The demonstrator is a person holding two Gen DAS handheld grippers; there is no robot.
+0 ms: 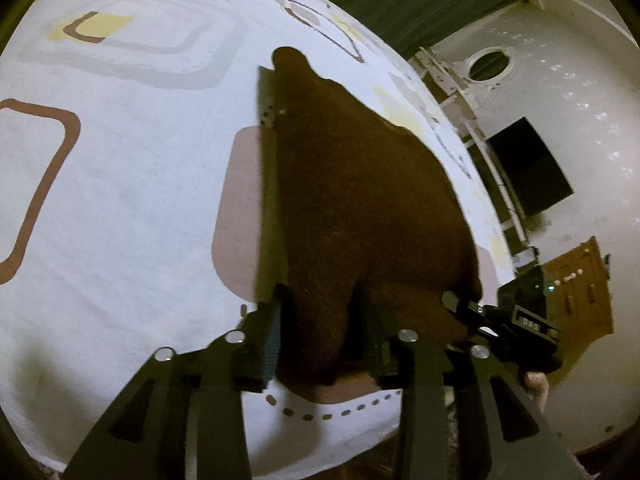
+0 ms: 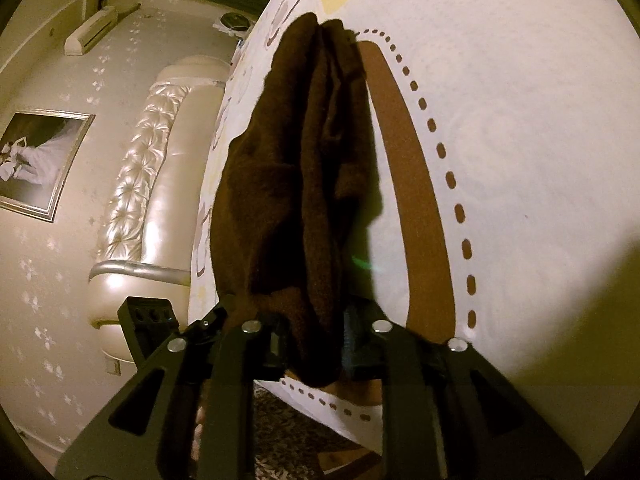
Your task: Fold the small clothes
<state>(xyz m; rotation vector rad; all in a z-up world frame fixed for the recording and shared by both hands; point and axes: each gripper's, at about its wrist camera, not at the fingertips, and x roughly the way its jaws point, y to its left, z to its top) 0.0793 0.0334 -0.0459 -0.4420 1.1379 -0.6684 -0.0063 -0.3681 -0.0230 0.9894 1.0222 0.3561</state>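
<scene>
white bedspread (image 1: 132, 208) with tan and yellow squares covers the bed, a padded cream headboard (image 2: 132, 184) and a framed picture (image 2: 38, 160) stand off to one side, and a dark brown cloth (image 1: 360, 208) lies along the near edge of it. going from the left: the left gripper (image 1: 318, 332) has its near corner of the cloth between its jaws, which stand part open; from here i cannot tell whether the pads bite or only straddle the fabric. the cloth runs away from it as one flat, fairly smooth sheet narrowing to a point. further right the right gripper (image 2: 310, 338) takes the other near corner, where the cloth (image 2: 304, 168) is bunched into long soft folds; its jaws are narrower, with a thick wad of fabric filling the gap, so it looks gripped, though i would not swear to it. the stuff looks like knit or fleece: light, limp, a bit fuzzy, nothing fragile, not slippery. it will sag and crumple wherever it is unsupported, so i would take it at the corners or hem, both layers pinched together, and keep it taut between the two hands while laying it over.
</scene>
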